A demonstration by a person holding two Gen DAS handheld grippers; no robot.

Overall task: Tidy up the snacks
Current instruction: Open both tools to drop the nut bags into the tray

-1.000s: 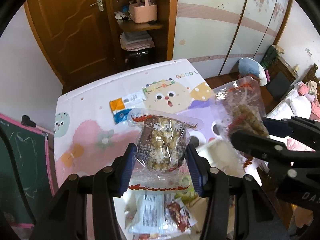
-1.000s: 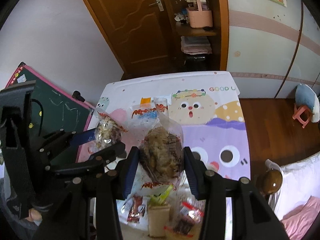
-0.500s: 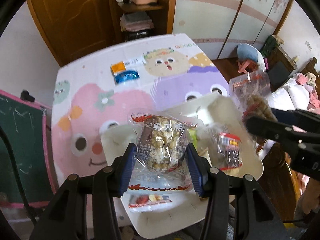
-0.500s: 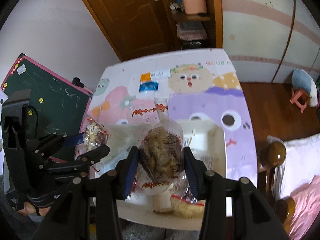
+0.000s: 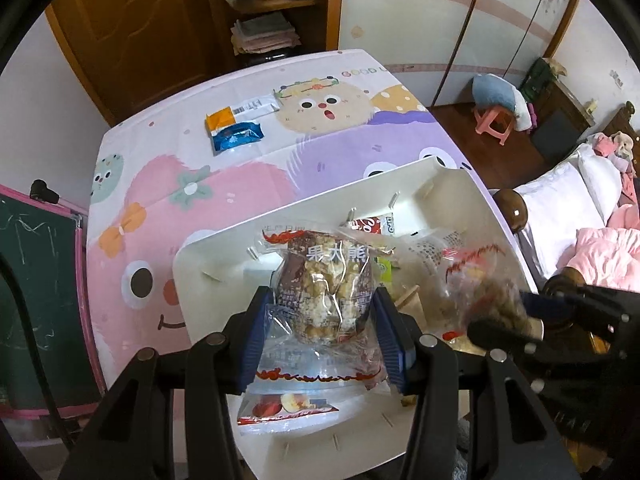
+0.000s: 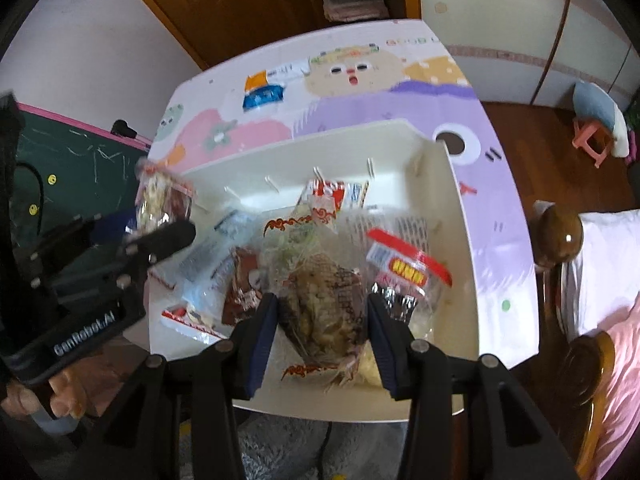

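Observation:
My left gripper (image 5: 322, 322) is shut on a clear packet of pale nut clusters (image 5: 328, 292), held over the near left part of a white bin (image 5: 192, 264). My right gripper (image 6: 322, 324) is shut on a clear packet of brown snack pieces (image 6: 324, 308), held over the middle of the same white bin (image 6: 464, 216). Each gripper shows in the other's view: the right gripper (image 5: 516, 322) at the right, the left gripper (image 6: 160, 236) at the left. Several snack packets lie inside the bin, among them a red and yellow one (image 6: 404, 264).
An orange and blue packet (image 5: 232, 128) lies on the cartoon tablecloth (image 5: 168, 200) beyond the bin. A green chalkboard (image 5: 32, 296) leans at the left. A bed with a wooden post (image 6: 558, 232) stands at the right, with a pink stool (image 5: 494, 122) on the floor.
Both grippers have come down toward the white bin with their packets still held. The bin now fills the lower middle of both views and the table's far end has moved away.

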